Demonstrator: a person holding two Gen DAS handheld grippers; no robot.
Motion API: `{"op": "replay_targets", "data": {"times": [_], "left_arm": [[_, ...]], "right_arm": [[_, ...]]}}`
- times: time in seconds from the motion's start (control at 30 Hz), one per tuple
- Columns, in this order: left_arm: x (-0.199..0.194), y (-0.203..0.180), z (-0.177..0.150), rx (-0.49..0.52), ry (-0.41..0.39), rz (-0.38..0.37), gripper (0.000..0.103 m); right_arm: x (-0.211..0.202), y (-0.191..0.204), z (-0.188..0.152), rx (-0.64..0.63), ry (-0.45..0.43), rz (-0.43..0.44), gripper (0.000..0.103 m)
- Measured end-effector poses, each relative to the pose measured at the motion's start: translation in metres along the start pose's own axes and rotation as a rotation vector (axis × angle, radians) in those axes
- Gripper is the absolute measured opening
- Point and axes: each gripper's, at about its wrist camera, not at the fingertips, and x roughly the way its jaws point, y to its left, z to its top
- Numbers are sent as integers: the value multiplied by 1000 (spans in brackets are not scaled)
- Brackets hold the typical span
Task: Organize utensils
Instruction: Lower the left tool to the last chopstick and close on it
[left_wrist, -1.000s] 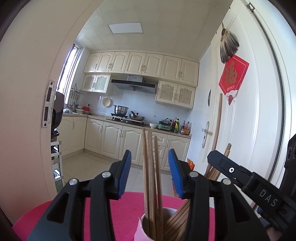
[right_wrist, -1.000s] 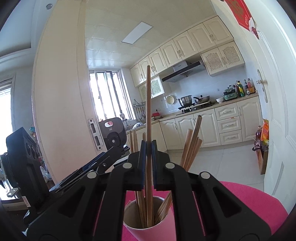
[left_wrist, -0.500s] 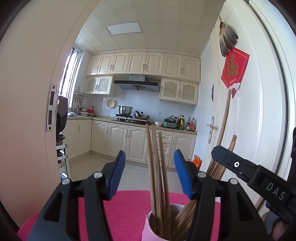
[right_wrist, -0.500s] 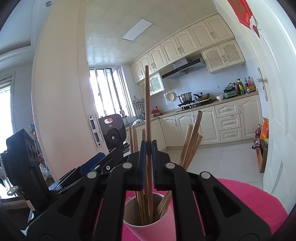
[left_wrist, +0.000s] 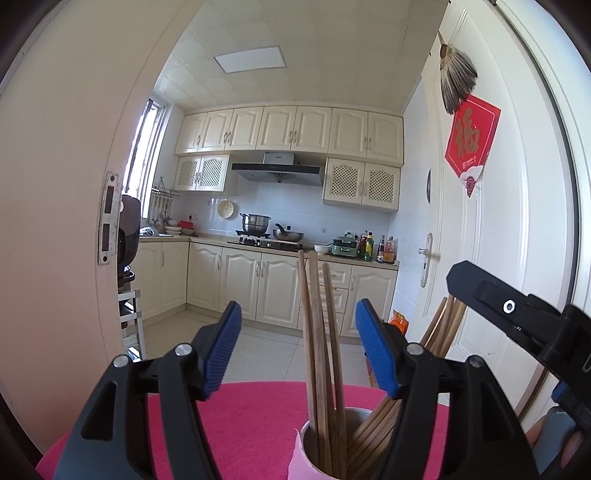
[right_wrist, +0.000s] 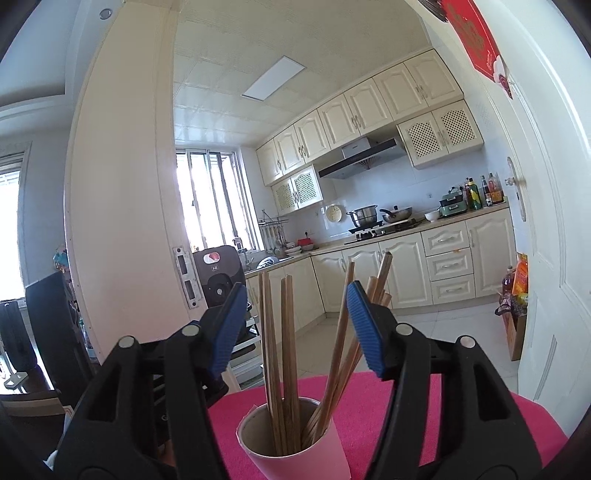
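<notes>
Cream kitchen cabinets (left_wrist: 266, 284) filled the background, and up close a pink tabletop (left_wrist: 251, 424) carried the action. On it stood a pink cup (right_wrist: 295, 443), upright, stuffed with wooden chopsticks (right_wrist: 286, 354): one clutch stood nearly straight, another bunch leaned off to the right against the rim.

The right gripper (right_wrist: 295, 325) hovered level just above the cup, its blue pads spreading at that moment; chopsticks rose through the gap between them, yet neither pad pressed on any stick, so nothing was grasped. The left gripper (left_wrist: 299, 350) came in from the other side, jaws likewise widening, three upright chopsticks (left_wrist: 321, 332) standing free between its pads, untouched. In the left wrist view the right gripper's black body (left_wrist: 517, 317) showed at the right edge, close to the leaning bunch.

By my reading, this was the release step: sticks looked delivered into the cup and both claws were letting go. Next move called for backing both grippers straight away without snagging a stick or tipping the cup.
</notes>
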Motion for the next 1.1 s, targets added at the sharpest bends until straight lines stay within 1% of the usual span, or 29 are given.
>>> {"op": "replay_targets", "data": {"times": [0.17,0.27,0.33,0.43,0.6,0.67,0.73,0.9,0.97,1.1], "left_arm": [[1,0,5,-13,10,2,64],[1,3,12,-31,50,18,64],[-4,6,15,-35,77,30,64],[-16,8,19,2,107,72,64],[-35,10,17,11,190,96,64],[-41,7,13,18,244,95,64],[-46,2,6,27,307,95,64],[-49,-8,-18,40,547,52,64],[-50,-9,-32,35,651,52,64],[-55,-8,-58,29,812,41,64]], "right_arm": [[-4,2,2,-5,-23,10,57],[-5,1,5,3,-32,19,59],[-8,-1,9,10,-50,9,61],[-15,-3,17,22,-56,-14,61],[-32,-1,16,9,28,-73,62],[-42,-1,14,6,71,-99,62],[-49,-3,10,18,139,-115,64],[-65,-8,-7,50,291,-181,65],[-71,-11,-17,65,350,-195,66],[-80,-11,-36,70,458,-213,68]]}}
